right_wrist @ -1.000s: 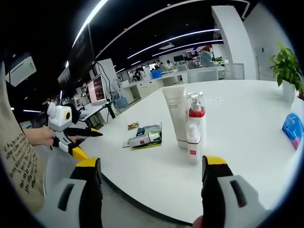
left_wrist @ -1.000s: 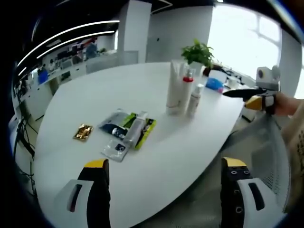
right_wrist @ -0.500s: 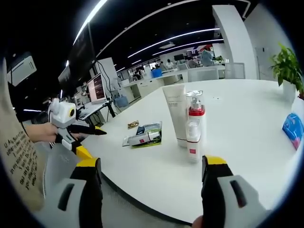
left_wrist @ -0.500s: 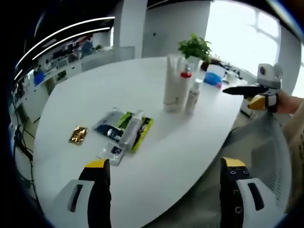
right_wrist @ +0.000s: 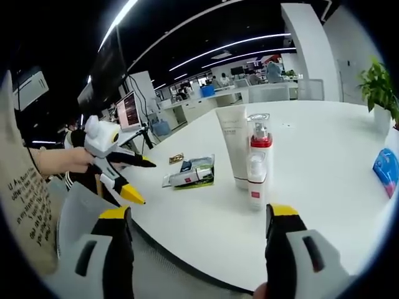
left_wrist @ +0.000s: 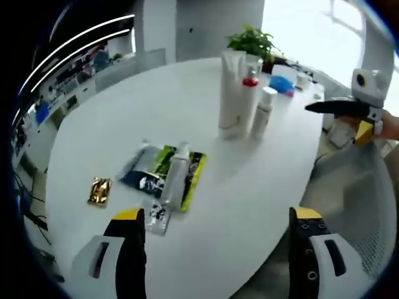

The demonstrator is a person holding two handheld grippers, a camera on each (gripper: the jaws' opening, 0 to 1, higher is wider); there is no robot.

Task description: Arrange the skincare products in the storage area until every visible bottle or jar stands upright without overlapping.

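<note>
While both grippers hang off the near edge of the white table [left_wrist: 124, 118], nothing is in their grasp — the left gripper [left_wrist: 215, 249] has its jaws spread wide, and the right gripper [right_wrist: 196, 252] is just as wide. In the left gripper view, 3 products stand upright together: a white tube [left_wrist: 231, 93], a red-capped pump bottle [left_wrist: 249, 78] behind it and a small white bottle [left_wrist: 263, 112] beside them. Well apart, a slim tube [left_wrist: 174, 182] lies flat across green-and-dark sachets [left_wrist: 149, 174], with a gold packet [left_wrist: 99, 190] just beside. A potted plant [left_wrist: 250, 42] sits at the far edge — a blue pack [left_wrist: 282, 84] near it.
</note>
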